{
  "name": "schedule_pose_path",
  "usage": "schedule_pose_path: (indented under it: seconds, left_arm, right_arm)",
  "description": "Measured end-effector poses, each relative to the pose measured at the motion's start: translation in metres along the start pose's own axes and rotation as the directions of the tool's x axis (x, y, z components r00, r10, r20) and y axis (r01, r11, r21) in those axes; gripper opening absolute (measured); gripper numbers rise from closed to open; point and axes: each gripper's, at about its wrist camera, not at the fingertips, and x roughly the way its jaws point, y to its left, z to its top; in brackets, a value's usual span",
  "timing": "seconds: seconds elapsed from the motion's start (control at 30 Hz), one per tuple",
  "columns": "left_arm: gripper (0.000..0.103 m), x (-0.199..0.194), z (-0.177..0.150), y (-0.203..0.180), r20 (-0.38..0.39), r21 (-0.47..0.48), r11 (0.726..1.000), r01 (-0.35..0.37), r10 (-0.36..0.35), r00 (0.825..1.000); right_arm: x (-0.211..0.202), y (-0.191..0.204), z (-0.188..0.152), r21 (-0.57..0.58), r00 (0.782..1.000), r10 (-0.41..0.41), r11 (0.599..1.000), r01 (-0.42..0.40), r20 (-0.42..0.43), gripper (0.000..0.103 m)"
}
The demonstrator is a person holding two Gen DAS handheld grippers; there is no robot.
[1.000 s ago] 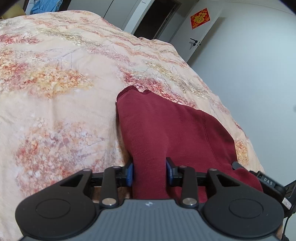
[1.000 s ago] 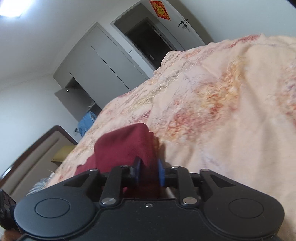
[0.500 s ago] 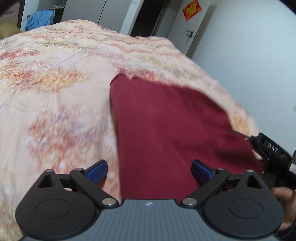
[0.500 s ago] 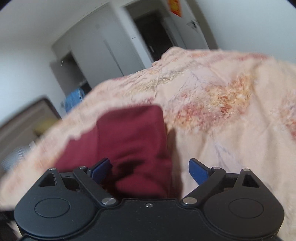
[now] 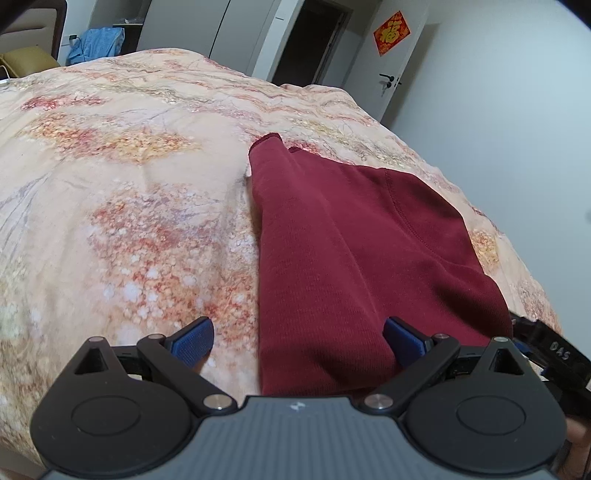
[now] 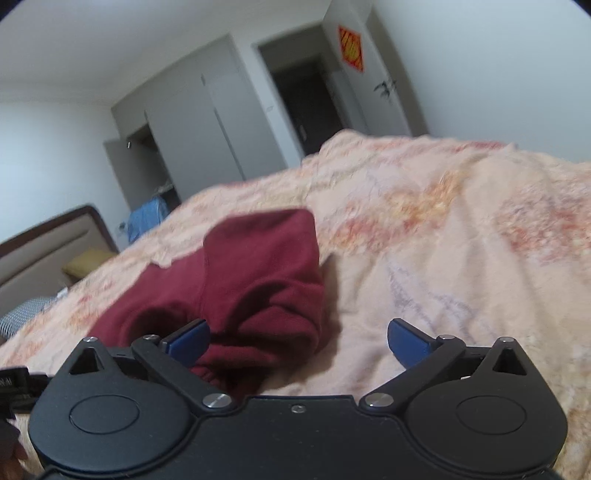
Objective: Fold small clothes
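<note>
Floral bedspread (image 5: 122,192) under one dark-red garment (image 5: 351,251); two grippers, left gripper (image 5: 297,338) wide apart, right gripper (image 6: 297,338) opening, both empty.

The left gripper (image 5: 297,341) is hovering with jaws spread wide over the dark red garment (image 5: 354,251) lying on the floral bedspread (image 5: 122,192).

Dark red garment (image 5: 351,251), peach bedspread (image 5: 129,192) with red, orange and white blossom pattern, blue pads (image 5: 194,339) on black grippers, red-and-gold diamond sign (image 5: 392,32) on white door, blue cloth (image 5: 98,44), grey wardrobe (image 6: 207,122)
</note>
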Motion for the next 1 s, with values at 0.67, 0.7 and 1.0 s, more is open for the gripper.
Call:
schedule_pose_path:
  seconds: [0.67,0.7,1.0]
  left_arm:
    - [0.103,-0.01,0.009,0.016,0.095,-0.028,0.996,0.088,-0.085,0.992]
    - [0.103,-0.007,0.016,0.018,0.101,-0.03,0.995,0.092,-0.088,0.991]
    - [0.102,0.06,0.079,0.038,-0.037,-0.126,0.977,0.169,-0.175,0.984]
  right_arm:
    - [0.068,-0.028,0.039,0.118,0.981,0.183,0.978,-0.174,-0.064,0.102]
    - [0.075,-0.029,0.043,0.121,0.979,0.193,0.975,-0.184,-0.069,0.101]
    - [0.112,-0.023,0.051,0.095,0.967,0.191,0.98,-0.177,-0.167,0.048]
